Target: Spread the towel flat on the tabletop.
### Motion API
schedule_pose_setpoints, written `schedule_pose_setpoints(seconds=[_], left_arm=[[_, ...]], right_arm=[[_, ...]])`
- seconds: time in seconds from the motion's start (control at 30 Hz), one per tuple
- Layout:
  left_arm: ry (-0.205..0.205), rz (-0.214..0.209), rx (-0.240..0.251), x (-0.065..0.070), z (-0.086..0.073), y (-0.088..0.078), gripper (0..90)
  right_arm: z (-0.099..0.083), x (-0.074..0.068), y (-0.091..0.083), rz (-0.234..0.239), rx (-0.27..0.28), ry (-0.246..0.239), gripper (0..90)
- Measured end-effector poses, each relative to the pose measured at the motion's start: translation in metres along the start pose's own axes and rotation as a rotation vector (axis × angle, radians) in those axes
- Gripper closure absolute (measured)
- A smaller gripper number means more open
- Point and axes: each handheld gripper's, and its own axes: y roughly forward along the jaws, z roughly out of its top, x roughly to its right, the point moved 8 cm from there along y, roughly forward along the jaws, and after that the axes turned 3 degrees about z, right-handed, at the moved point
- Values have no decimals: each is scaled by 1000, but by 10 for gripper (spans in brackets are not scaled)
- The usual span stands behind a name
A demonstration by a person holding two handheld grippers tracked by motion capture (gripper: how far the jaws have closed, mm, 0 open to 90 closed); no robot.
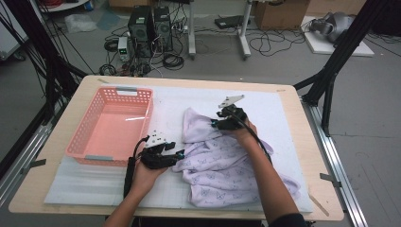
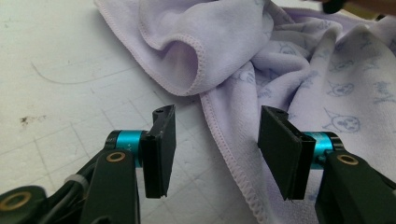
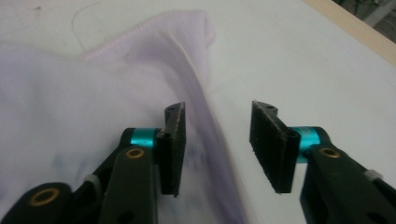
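Your left gripper [image 1: 176, 155] lies level, jaws spread at the lavender printed towel's [image 1: 227, 163] 9 o'clock hem. Right gripper [image 1: 218, 124], jaws parted, nothing pinched, at its 12 o'clock. White mat [image 1: 85, 182]; pink basket [image 1: 90, 127] beside.

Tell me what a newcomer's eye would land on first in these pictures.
First the crumpled lilac cloth with small printed figures, lying on the white mat right of the table's middle. Next the empty pink basket on the mat's left side. Then the two black grippers at the cloth: the left gripper open astride its stitched hem, the right gripper open over its far edge.
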Motion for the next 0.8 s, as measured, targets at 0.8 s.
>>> schedule_pose_setpoints(seconds=[0.8], left_arm=[[-14, 2, -15, -2, -1, 2, 466]], right_arm=[[-122, 132, -113, -548, -118, 387, 842]])
